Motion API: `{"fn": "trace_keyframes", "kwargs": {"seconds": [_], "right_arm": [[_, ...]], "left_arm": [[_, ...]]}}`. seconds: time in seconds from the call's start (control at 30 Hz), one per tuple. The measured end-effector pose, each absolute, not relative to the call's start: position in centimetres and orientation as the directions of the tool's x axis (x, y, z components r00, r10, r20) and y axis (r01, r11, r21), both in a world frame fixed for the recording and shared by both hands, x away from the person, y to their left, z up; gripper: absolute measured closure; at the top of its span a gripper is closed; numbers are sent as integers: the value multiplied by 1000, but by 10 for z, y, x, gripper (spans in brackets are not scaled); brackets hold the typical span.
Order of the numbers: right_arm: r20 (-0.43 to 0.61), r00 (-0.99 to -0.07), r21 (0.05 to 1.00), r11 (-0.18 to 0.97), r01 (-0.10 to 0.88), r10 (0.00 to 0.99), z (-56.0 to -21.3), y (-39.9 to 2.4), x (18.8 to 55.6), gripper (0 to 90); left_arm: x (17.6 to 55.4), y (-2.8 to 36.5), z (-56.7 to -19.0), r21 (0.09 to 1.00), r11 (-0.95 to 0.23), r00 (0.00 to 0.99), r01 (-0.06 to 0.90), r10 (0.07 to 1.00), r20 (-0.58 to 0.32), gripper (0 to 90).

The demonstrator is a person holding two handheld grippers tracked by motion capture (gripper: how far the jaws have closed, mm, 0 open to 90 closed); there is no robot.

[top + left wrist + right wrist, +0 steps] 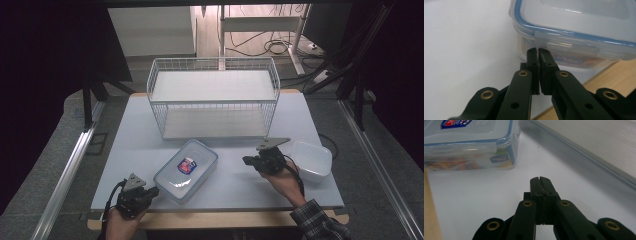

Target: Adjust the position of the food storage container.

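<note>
Lidded food box at table's front middle, printed packets dimly inside. Wire basket behind, open tub at right. Left gripper closed, holding nothing, tips at box latch. Right gripper closed, holding nothing, short of box.

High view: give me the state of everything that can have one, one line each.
Lidded container: closed, lid on, flat on the table, not held.
Open container: no lid, looks empty, beside the right gripper.
Wire basket: upright, both shelves bare.
Left gripper: shut, nothing held, just short of the lidded container's latch.
Right gripper: shut, nothing held.
</note>
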State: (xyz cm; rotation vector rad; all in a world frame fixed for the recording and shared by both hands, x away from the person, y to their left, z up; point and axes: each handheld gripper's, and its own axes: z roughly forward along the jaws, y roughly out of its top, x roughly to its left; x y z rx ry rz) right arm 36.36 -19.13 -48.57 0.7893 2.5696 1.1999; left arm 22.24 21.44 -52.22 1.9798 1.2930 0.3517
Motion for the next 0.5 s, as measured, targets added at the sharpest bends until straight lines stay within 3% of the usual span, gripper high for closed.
{"fn": "trace_keyframes", "kwargs": {"seconds": [0.5], "right_arm": [[22,-863,757,555,344,504,-504,-140,398,887]], "left_arm": [[271,219,-526,693,-209,444,690,878,-178,878]]}}
